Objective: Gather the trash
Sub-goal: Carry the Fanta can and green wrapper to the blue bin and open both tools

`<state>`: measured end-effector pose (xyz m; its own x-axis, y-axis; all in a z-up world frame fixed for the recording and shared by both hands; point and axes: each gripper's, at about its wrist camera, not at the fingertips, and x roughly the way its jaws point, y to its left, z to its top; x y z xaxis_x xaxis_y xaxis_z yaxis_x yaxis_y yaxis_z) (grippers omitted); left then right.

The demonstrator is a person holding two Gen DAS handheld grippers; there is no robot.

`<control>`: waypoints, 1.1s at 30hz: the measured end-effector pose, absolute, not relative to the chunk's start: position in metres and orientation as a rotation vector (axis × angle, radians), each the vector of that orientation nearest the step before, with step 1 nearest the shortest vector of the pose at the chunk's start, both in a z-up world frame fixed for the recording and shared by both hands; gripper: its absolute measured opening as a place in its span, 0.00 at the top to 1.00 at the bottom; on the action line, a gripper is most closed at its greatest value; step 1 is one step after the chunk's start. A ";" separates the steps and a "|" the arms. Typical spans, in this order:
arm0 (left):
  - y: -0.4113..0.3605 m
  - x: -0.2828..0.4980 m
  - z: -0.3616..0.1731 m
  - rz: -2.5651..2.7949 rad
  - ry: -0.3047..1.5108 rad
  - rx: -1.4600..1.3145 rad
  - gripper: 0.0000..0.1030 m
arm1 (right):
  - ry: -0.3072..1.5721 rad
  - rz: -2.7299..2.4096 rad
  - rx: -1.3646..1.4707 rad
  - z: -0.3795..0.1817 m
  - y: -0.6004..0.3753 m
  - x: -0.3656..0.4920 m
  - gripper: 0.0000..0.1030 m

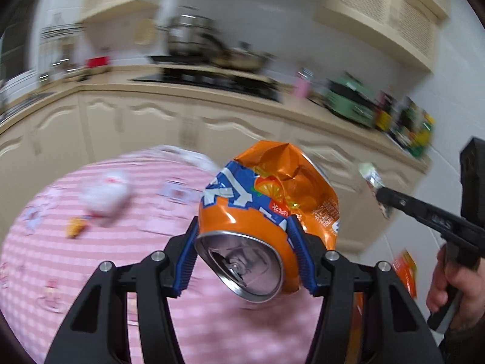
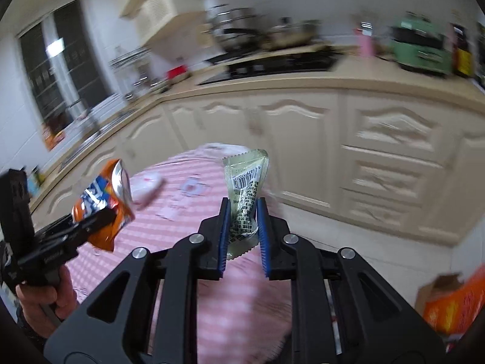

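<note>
My left gripper [image 1: 242,221] is shut on a crushed orange soda can [image 1: 266,200], its open top facing the camera, held above the pink striped table [image 1: 91,273]. The same can [image 2: 103,203] shows at the left of the right wrist view. My right gripper [image 2: 244,209] is shut on a pale green snack wrapper [image 2: 247,188] with a barcode, which stands upright between the blue pads. That wrapper [image 1: 371,179] also appears at the right of the left wrist view. A crumpled white paper [image 1: 104,194] and a small orange scrap [image 1: 75,227] lie on the table.
Cream kitchen cabinets [image 2: 303,133] run behind the table, with a hob, pots and a green appliance [image 2: 421,48] on the counter. An orange cardboard box [image 2: 454,306] sits on the floor at the right. A hand [image 1: 451,285] holds the right gripper's handle.
</note>
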<state>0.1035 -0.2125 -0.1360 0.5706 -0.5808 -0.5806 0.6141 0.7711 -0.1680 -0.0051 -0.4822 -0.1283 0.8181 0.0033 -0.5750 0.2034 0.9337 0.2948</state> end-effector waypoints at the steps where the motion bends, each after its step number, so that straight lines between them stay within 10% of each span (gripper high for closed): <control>1: -0.229 0.096 -0.142 -0.737 0.677 0.076 0.46 | 0.620 -0.134 0.380 -0.137 -0.495 -0.016 0.83; 25: -0.468 0.050 -0.351 -0.900 1.198 0.626 0.45 | 0.892 -0.337 0.902 -0.353 -0.624 -0.089 0.80; 27: -0.473 0.051 -0.357 -0.888 1.209 0.635 0.34 | 0.892 -0.341 0.941 -0.362 -0.629 -0.090 0.78; 30: -0.474 0.052 -0.352 -0.879 1.165 0.636 0.20 | 0.874 -0.378 0.957 -0.365 -0.634 -0.096 0.15; 33: -0.475 0.055 -0.345 -0.876 1.130 0.623 0.16 | 0.864 -0.392 0.955 -0.362 -0.636 -0.098 0.09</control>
